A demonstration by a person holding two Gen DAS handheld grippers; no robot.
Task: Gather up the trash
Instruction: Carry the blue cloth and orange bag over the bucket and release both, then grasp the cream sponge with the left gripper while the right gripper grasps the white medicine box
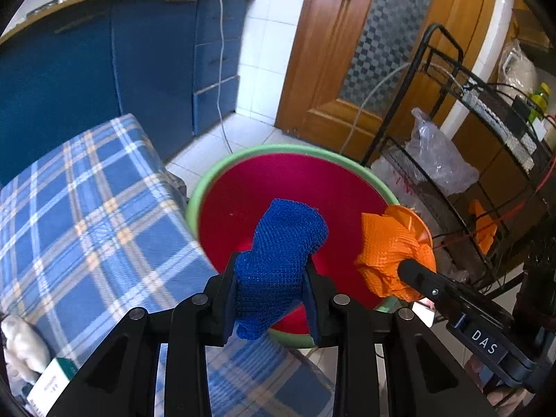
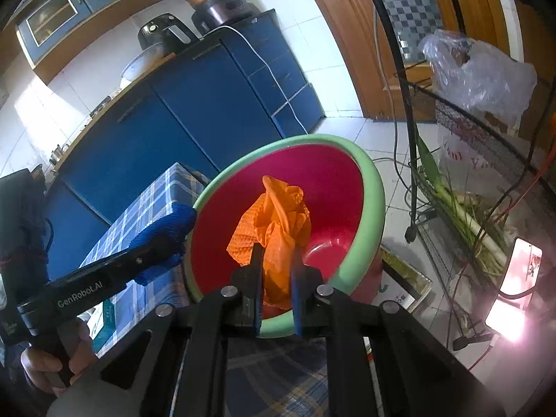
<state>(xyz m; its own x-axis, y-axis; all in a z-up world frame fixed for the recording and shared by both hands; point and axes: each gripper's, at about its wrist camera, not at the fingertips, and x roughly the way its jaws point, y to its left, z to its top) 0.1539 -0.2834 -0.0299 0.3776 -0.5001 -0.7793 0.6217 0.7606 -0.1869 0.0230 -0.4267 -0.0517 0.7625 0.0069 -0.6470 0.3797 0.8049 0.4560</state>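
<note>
While both pieces of trash are already picked up, neither has been let go, so the task looks roughly midway, at the point of dropping. The left claw (image 1: 271, 278) is clamped on a wad of blue mesh cloth (image 1: 281, 253), which it holds above the near side of the red basin (image 1: 243, 201). The right claw (image 2: 276, 264) is closed tight on a crumpled orange mesh rag (image 2: 274, 222), held over the same basin; in the left wrist view that rag sits over the basin's right-hand green rim. As far as both views show, the basin's inside is bare, so nothing has been collected in it yet. What is left, by my reading, is to open both claws so the two pieces fall in, and then to fetch whatever else counts as trash. A white crumpled lump (image 1: 21, 347) and a small green-and-white box (image 1: 52, 378) lie near the edge of the worktop, and may be next.

The worktop (image 1: 87, 208) is covered with a blue plaid cloth and stands just beside the basin, which sits lower, on or near the white tiled floor (image 2: 347, 132). Blue cabinets (image 2: 166, 128) line the far wall, with kitchen appliances on top and a white cable hanging down. A wooden door (image 1: 333, 69) is behind the basin, and a black wire rack (image 1: 462, 160) with plastic bags stands to the right.
</note>
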